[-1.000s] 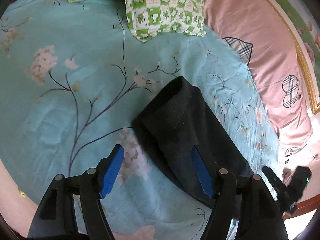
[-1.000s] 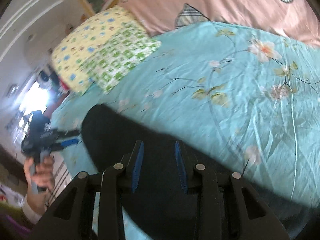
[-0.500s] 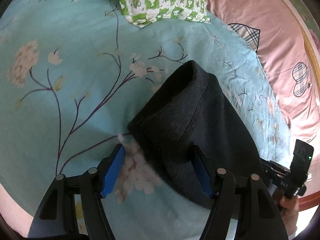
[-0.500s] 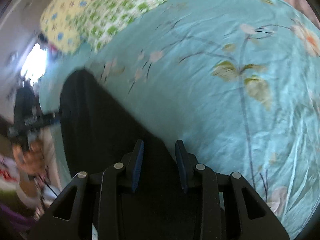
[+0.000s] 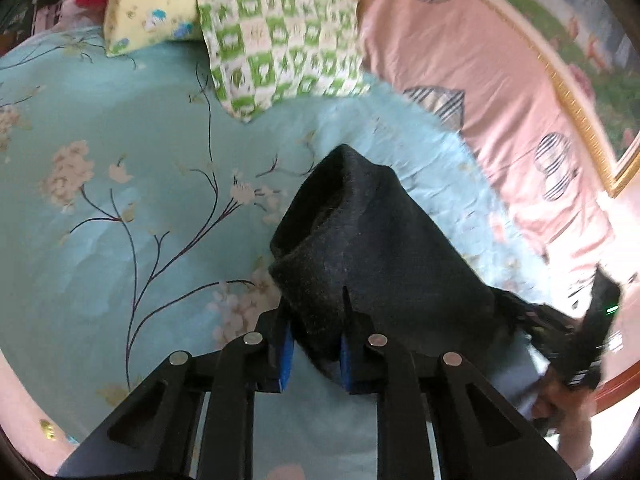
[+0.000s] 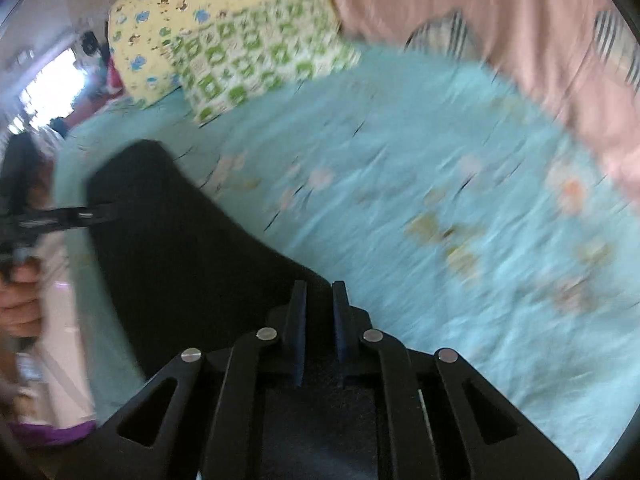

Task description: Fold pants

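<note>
Your bed (image 5: 120, 240) wears a teal floral sheet, with pillows (image 5: 280, 40) at its head. In the left view, your left claw (image 5: 314, 354) is clamped on the black pants' (image 5: 380, 248) near edge. In the blurred right view, your right claw (image 6: 319, 328) seems pinched on the pants (image 6: 180, 248), which stretch across the bed (image 6: 400, 200).

A home bedroom: a bed spread with a teal floral sheet (image 5: 120, 240), two patterned pillows (image 5: 280, 36) at its head, a pink quilt (image 5: 480, 92) beside them.
</note>
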{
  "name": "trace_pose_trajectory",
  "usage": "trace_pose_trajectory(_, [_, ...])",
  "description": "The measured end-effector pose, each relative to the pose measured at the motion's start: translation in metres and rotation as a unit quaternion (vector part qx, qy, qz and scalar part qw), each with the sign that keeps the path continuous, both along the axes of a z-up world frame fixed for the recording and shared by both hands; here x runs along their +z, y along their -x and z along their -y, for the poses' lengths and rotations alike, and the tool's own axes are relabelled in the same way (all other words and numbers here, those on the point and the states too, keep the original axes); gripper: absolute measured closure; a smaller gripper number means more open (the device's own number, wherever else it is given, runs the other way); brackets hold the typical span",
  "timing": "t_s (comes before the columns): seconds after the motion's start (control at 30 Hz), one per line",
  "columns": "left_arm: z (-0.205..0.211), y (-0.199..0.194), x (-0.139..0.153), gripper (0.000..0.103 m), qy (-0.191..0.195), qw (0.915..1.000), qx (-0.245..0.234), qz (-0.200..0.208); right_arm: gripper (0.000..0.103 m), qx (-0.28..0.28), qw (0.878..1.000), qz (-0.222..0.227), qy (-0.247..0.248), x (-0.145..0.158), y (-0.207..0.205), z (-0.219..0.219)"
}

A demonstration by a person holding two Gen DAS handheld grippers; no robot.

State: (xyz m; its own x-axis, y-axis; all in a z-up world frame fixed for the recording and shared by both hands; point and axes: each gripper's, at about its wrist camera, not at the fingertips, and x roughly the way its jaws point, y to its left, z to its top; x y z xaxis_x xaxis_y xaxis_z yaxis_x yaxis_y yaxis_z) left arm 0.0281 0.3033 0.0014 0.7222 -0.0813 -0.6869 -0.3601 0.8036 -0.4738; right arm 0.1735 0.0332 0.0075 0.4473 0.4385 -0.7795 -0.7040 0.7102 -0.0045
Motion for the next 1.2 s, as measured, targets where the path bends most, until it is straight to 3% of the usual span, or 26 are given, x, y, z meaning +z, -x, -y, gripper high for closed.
trace_pose_trajectory(0.07, [0.001, 0.002, 0.004, 0.086, -0.007, 1.0, -0.003, 0.004, 0.091, -0.012, 0.998, 0.055, 0.033, 0.0, 0.011, -0.01])
trace_pose_trajectory(0.13, [0.001, 0.0, 0.001, 0.086, -0.03, 0.9995, -0.006, -0.003, 0.091, -0.018, 0.995, 0.079, 0.052, -0.008, 0.015, -0.02])
trace_pose_trajectory(0.37, [-0.009, -0.023, -0.04, 0.085, -0.054, 0.9973, -0.027, -0.041, 0.091, -0.058, 0.995, 0.059, 0.056, -0.045, 0.001, -0.032])
trace_pose_trajectory(0.47, [-0.011, -0.021, -0.043, 0.073, -0.051, 0.9972, -0.026, -0.048, 0.087, -0.062, 0.996, 0.044, 0.044, -0.049, 0.0, -0.032])
trace_pose_trajectory(0.53, [-0.013, -0.011, -0.036, 0.06, -0.056, 0.9973, -0.016, -0.045, 0.081, -0.066, 0.997, 0.04, 0.022, -0.039, 0.006, -0.025])
trace_pose_trajectory(0.63, [-0.019, 0.004, -0.021, 0.058, -0.049, 0.9982, 0.003, -0.033, 0.067, -0.083, 0.996, 0.029, -0.005, -0.023, 0.014, -0.01])
trace_pose_trajectory(0.87, [-0.002, 0.016, 0.006, 0.057, -0.065, 0.9976, -0.01, -0.02, 0.065, -0.116, 0.99, -0.009, -0.086, -0.006, 0.047, 0.04])
trace_pose_trajectory(1.2, [0.065, -0.004, 0.019, 0.045, -0.071, 0.9929, -0.095, -0.007, 0.065, -0.179, 0.973, -0.04, -0.14, -0.005, 0.095, 0.112])
